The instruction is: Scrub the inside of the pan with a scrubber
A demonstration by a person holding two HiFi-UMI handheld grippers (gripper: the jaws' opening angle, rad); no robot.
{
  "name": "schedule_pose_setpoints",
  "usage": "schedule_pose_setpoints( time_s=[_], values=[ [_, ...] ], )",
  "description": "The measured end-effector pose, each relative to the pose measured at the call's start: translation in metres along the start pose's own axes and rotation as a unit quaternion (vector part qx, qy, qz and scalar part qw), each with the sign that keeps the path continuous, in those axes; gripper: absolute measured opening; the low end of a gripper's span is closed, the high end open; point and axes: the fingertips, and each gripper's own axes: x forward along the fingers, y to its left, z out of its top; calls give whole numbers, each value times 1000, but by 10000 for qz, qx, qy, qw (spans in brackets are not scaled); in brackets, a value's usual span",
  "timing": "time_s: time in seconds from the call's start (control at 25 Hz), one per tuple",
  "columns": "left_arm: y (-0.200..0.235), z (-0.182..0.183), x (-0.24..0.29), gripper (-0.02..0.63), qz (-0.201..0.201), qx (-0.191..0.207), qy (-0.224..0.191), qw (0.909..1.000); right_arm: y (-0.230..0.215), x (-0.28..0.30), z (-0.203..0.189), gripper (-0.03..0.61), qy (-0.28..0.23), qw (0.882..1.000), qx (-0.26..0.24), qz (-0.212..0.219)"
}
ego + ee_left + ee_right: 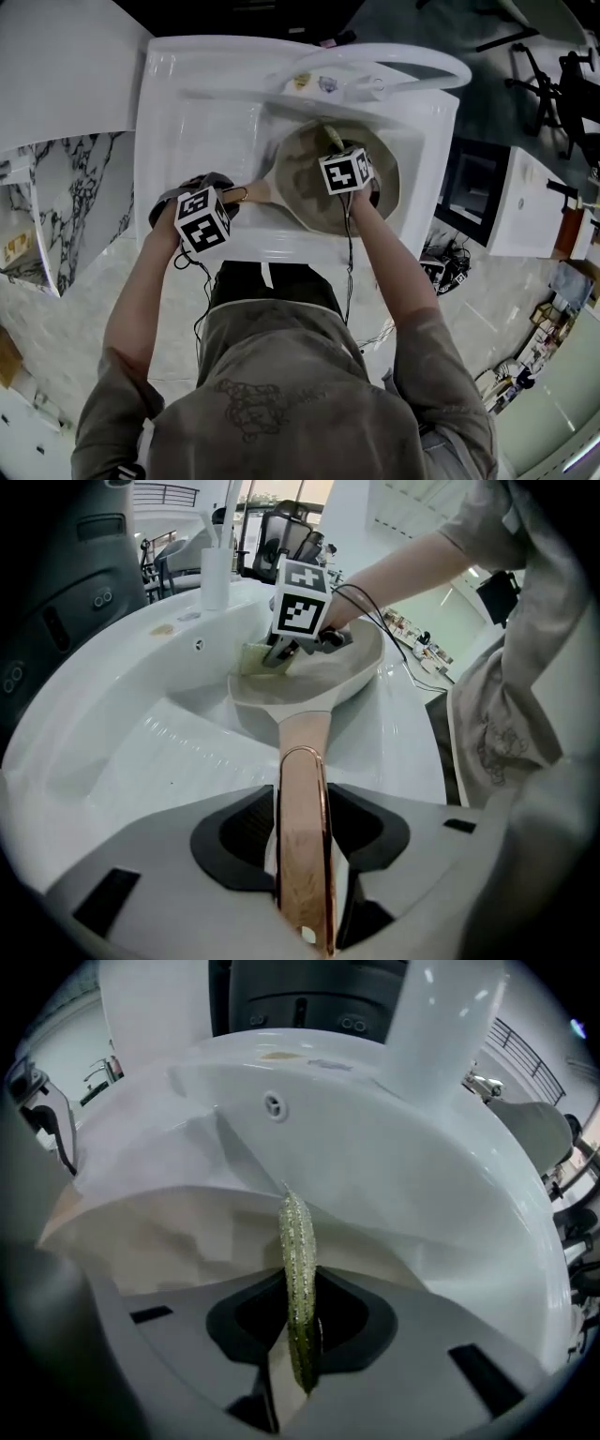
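Getting set to actually scrub, by the look of it. The left gripper (302,874) has its jaws clamped on the coppery handle (302,799) of the pan (389,187). The pan sits down in the white sink (187,141), about the middle of the head view, with its bowl toward the right of the frame. The right gripper (298,1335) is pinching the yellow-green scrubber (298,1260) edge-on, free end poking down at the upper side of the pan. In the left gripper view it looks to be at or just touching the inside near the far rim, but I can't swear it's pressing yet. If it were me, I'd keep that handle grip firm, since a pan on a slick sink probably wants to spin or skate once you push. I'd also roll the right wrist so the flat of the scrubber meets the surface, not the thin edge, or you'll barely clean anything. Small overlapping circles from the far rim back toward the handle seem the way to go, with extra passes on the darker mottled patches inside. Go easy on pressure so the scrubber doesn't fold or slip out of the jaws.
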Motion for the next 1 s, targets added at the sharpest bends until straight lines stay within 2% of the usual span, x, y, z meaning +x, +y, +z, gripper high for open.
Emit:
schedule_pose_setpoints(
  time_s=[0.08,0.24,0.4,0.6,0.76,0.88,1.0],
  values=[
    [-1,0,0,166,-41,-34,-48,10000,16,4,2,72,51,9996,-106,249],
    [-2,0,0,164,-17,-60,-100,9999,49,3,7,74,-78,9957,-166,909],
    [-1,1,0,164,3,-72,-122,9999,87,-3,16,73,-368,9828,-503,1736],
    [0,1,0,164,12,-80,-115,9999,128,-30,17,72,-410,9548,-988,2772],
    [-1,1,0,164,1,-54,-67,10000,139,-49,7,72,-266,9313,-1063,3474],
    [-1,1,-1,164,23,-22,-36,10000,148,-67,-2,72,-146,9106,-1184,3956],
    [-1,0,-1,164,36,-35,-27,10000,155,-87,-15,74,63,8852,-1420,4430]
  ],
)
